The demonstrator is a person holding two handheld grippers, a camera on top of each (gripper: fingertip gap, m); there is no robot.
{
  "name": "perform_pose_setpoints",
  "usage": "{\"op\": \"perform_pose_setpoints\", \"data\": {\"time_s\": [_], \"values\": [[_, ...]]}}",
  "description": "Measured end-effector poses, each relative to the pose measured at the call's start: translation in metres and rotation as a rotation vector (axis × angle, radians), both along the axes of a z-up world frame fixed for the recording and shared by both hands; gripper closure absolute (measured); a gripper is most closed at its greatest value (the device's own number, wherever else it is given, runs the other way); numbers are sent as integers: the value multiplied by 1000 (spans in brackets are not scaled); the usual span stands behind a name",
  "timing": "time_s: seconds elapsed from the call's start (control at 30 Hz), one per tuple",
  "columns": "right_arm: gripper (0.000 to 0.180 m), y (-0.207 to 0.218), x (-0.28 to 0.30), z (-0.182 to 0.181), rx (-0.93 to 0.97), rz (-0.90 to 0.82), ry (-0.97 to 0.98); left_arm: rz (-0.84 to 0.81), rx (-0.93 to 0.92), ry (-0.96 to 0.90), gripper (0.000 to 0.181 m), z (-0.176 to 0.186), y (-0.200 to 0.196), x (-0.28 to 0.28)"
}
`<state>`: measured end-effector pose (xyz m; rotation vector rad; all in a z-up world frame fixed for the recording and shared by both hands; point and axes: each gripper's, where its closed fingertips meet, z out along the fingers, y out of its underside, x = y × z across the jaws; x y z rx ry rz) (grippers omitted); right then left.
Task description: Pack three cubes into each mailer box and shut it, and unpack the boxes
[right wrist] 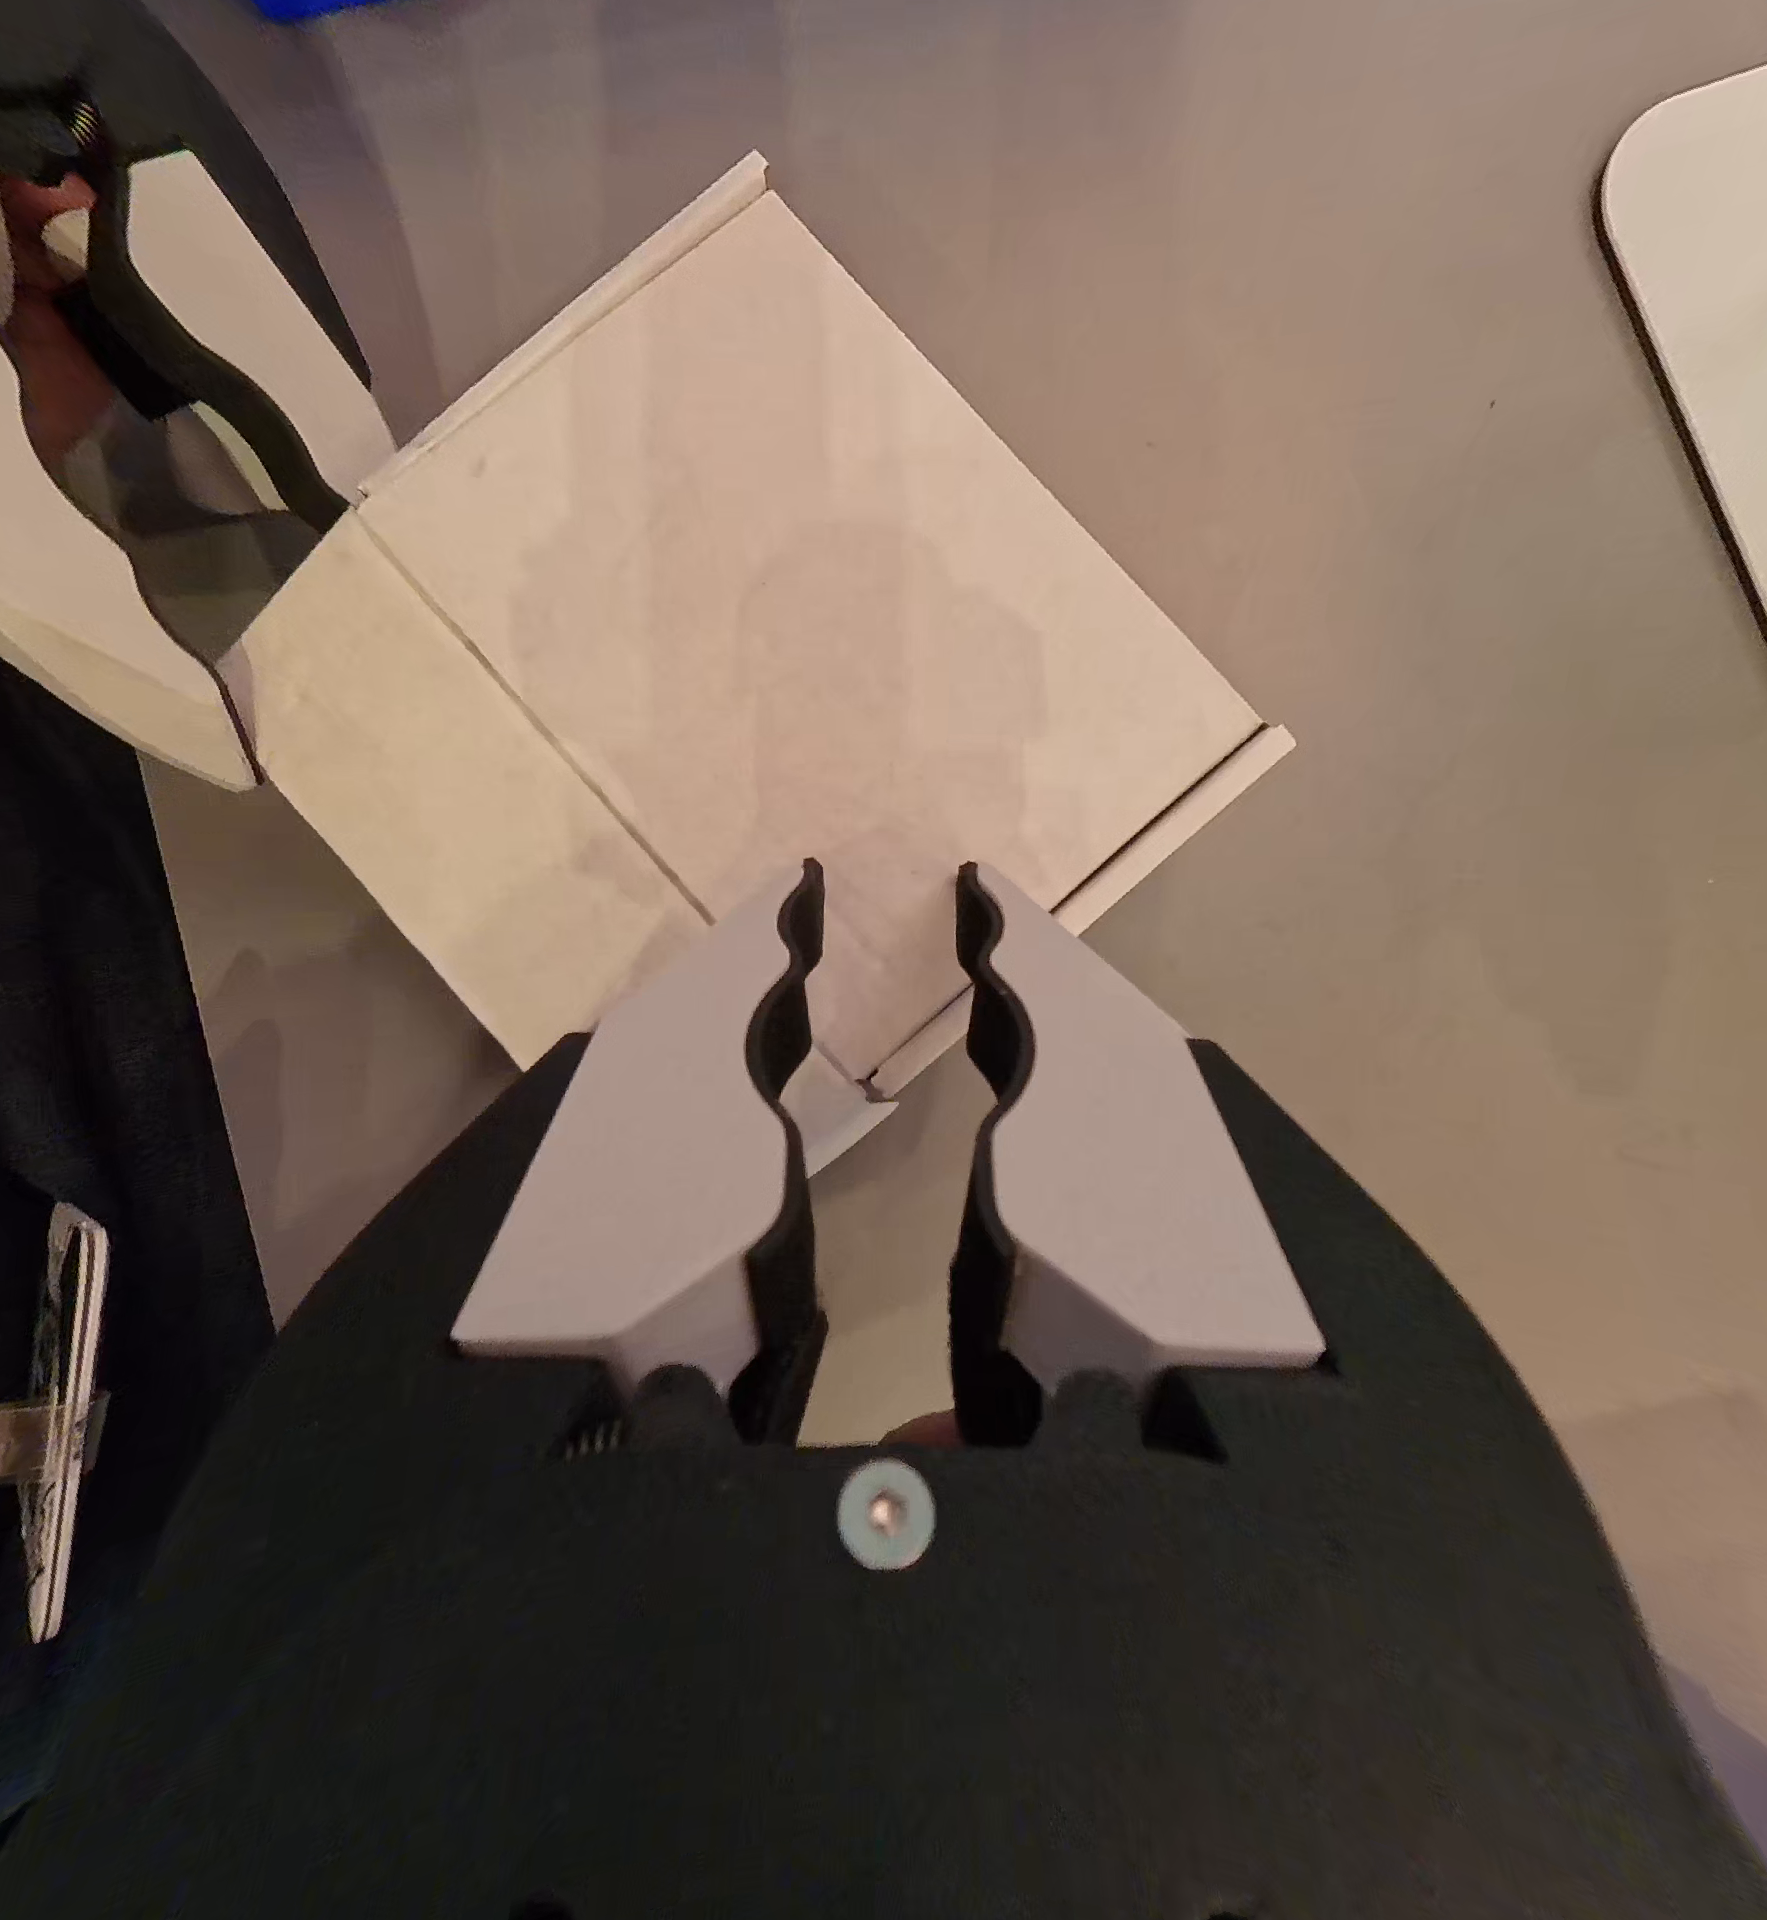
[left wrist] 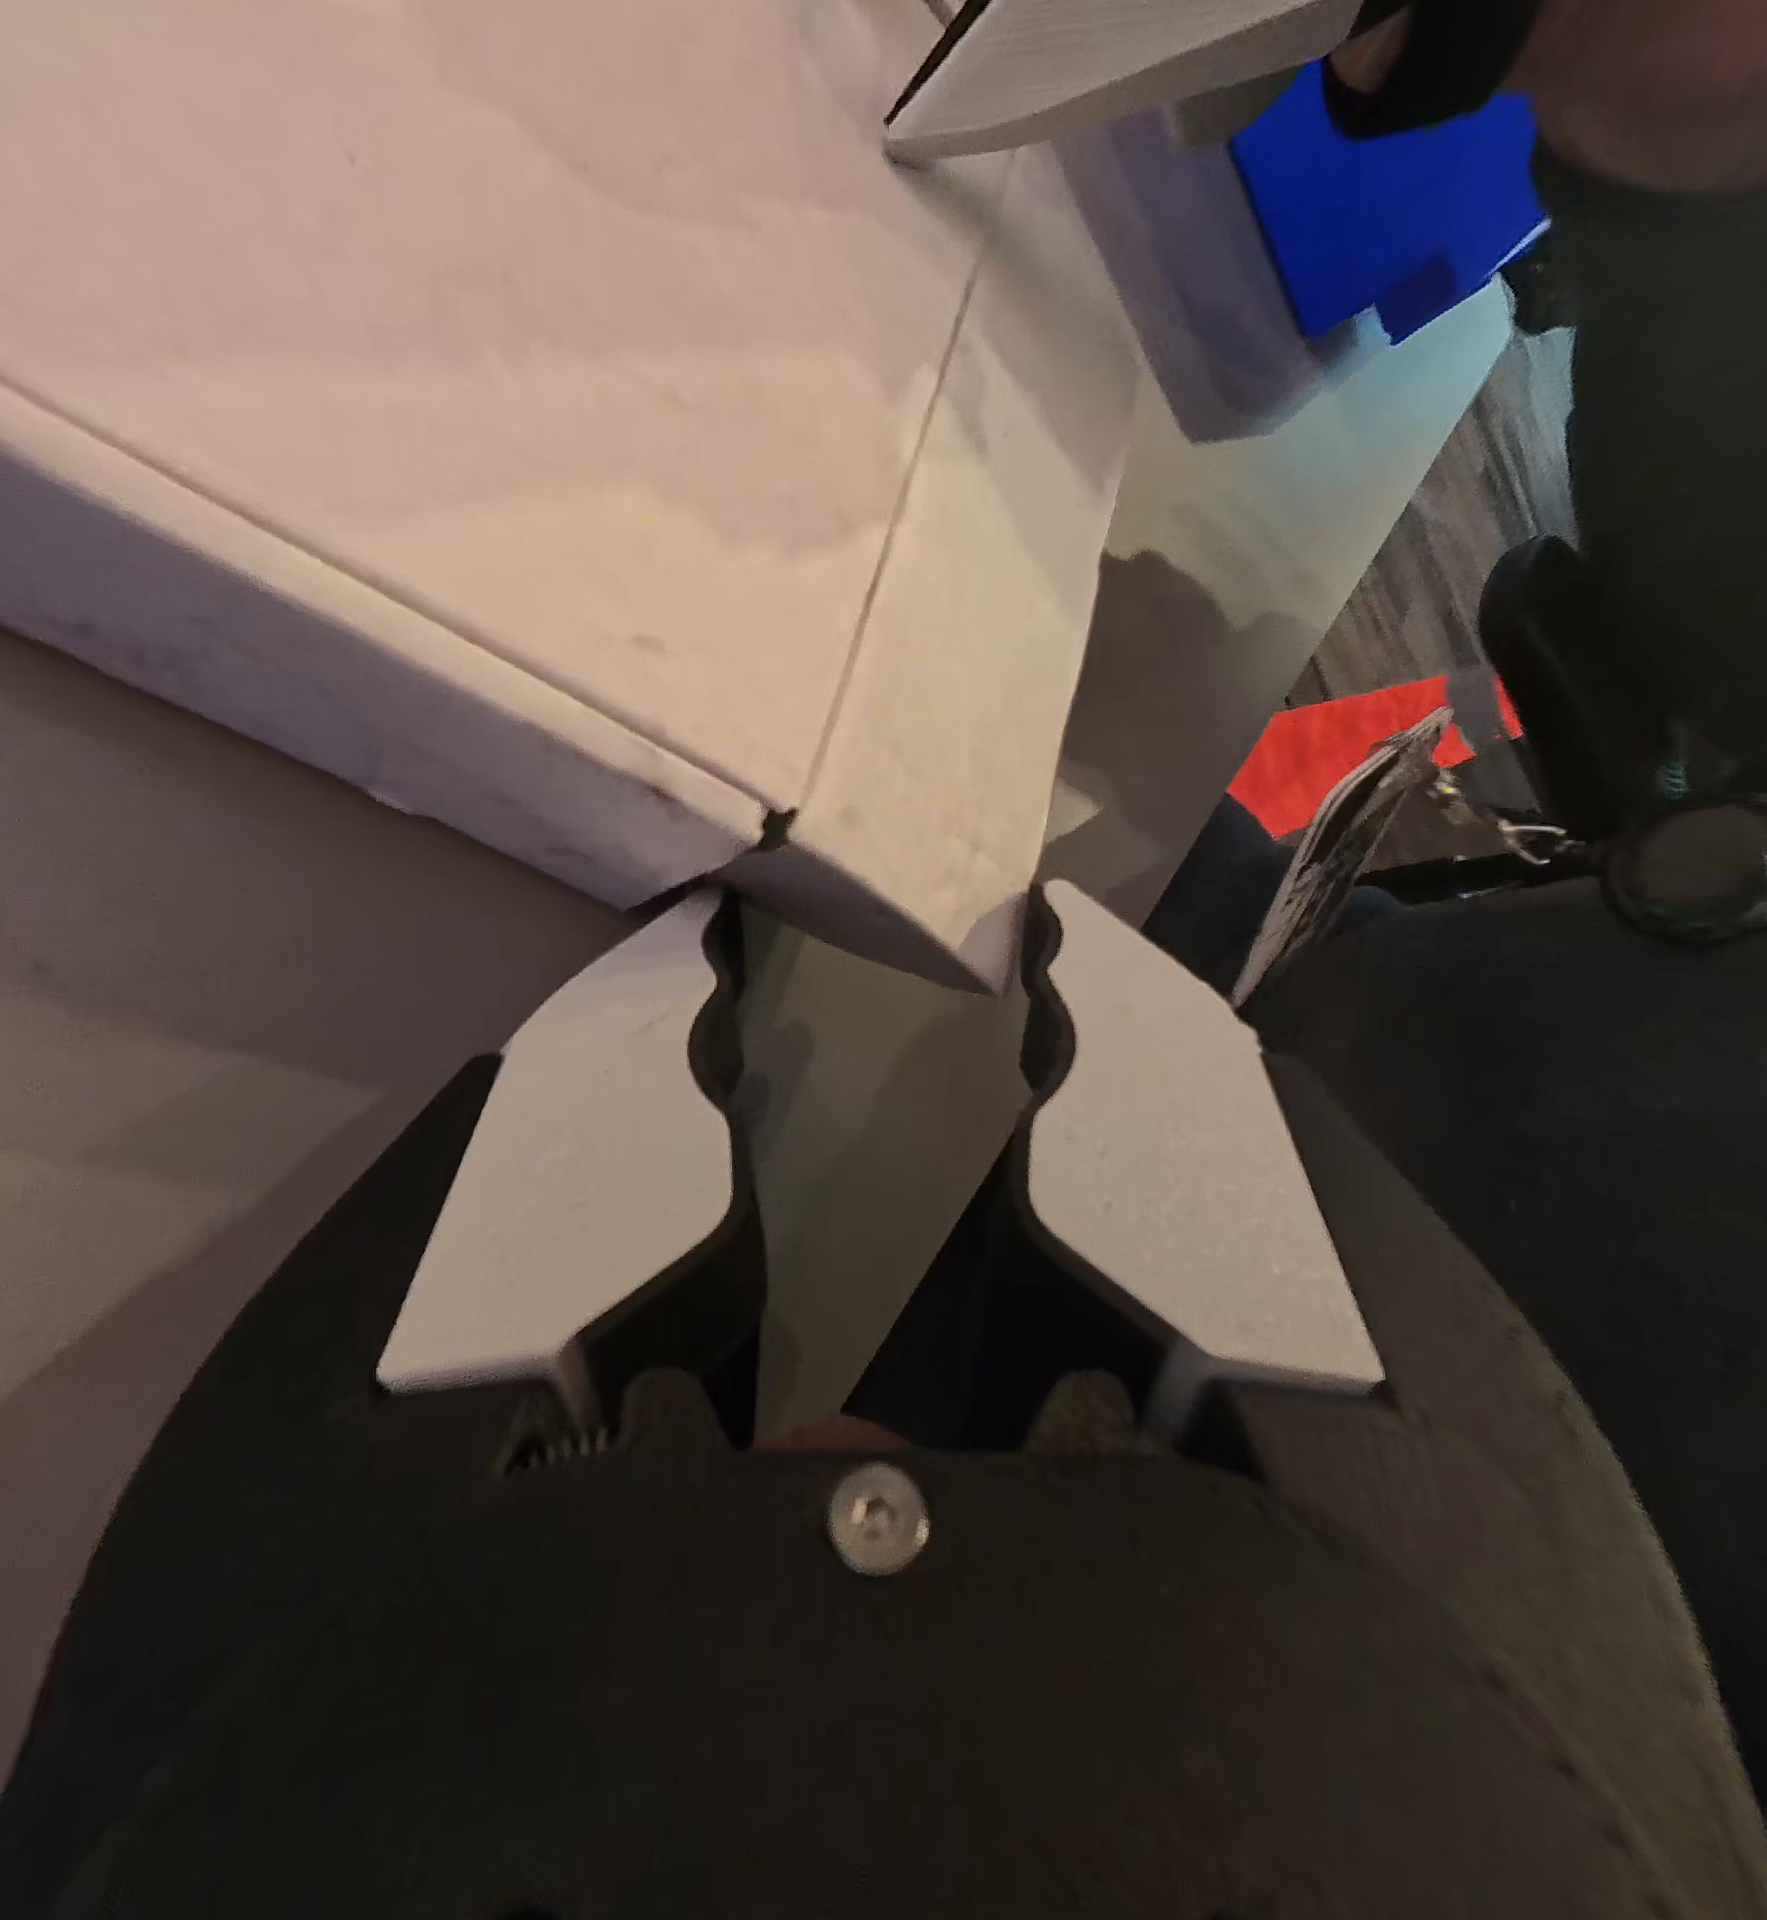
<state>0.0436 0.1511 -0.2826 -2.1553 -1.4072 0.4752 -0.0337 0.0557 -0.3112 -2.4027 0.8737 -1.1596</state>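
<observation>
**Both tongs at the box corners**

The white mailer box [right wrist: 785, 540] lay shut on the counter [right wrist: 1326, 935]. Left tongs [left wrist: 884, 935] stood apart around one front-flap corner; right tongs [right wrist: 889, 883], also apart, hovered over another, likely steadying the box for opening.

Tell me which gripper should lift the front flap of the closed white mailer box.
Probably the left gripper: its open fingers straddle the front flap's corner on the mailer box. The right gripper, also open, sits over the lid's near corner, not at the flap's edge.
</observation>
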Motion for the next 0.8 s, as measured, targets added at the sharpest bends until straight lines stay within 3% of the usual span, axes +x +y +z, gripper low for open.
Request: {"op": "perform_pose_setpoints", "data": {"time_s": [0.43,0.7,0.8], "values": [[156,-1,0,1,-18,-9,23,26,-11,10,132,-2,0,-4],[158,-1,5,2,-24,-14,10,40,60,117,131,-5,11,-14],[158,-1,6,1,-31,-18,16,4,65,98,138,-1,10,-12]]}}
